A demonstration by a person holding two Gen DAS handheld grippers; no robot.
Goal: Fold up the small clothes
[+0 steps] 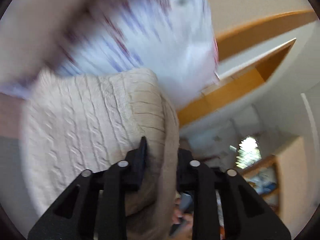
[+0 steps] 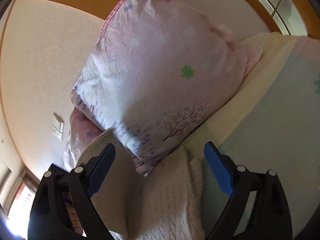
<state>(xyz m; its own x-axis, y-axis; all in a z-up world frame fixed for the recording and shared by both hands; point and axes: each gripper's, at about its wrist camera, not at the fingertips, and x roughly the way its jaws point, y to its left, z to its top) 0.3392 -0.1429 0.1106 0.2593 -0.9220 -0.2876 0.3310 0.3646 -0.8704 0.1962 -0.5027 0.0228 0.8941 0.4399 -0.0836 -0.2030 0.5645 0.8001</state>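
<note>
A cream cable-knit sweater (image 1: 84,124) fills the left wrist view. My left gripper (image 1: 160,150) is shut on a bunched fold of it and holds it lifted. In the right wrist view the same sweater (image 2: 160,200) lies below and between the fingers, on the bed. My right gripper (image 2: 160,156) is open, with its blue pads (image 2: 218,168) apart on either side of the knit and nothing held.
A pink floral pillow (image 2: 160,70) lies just ahead of the right gripper on a pale green and cream bed sheet (image 2: 270,130). A beige wall with a switch plate (image 2: 58,128) is at left. Wooden door frame (image 1: 250,84) and shelves (image 1: 266,180) are behind the left gripper.
</note>
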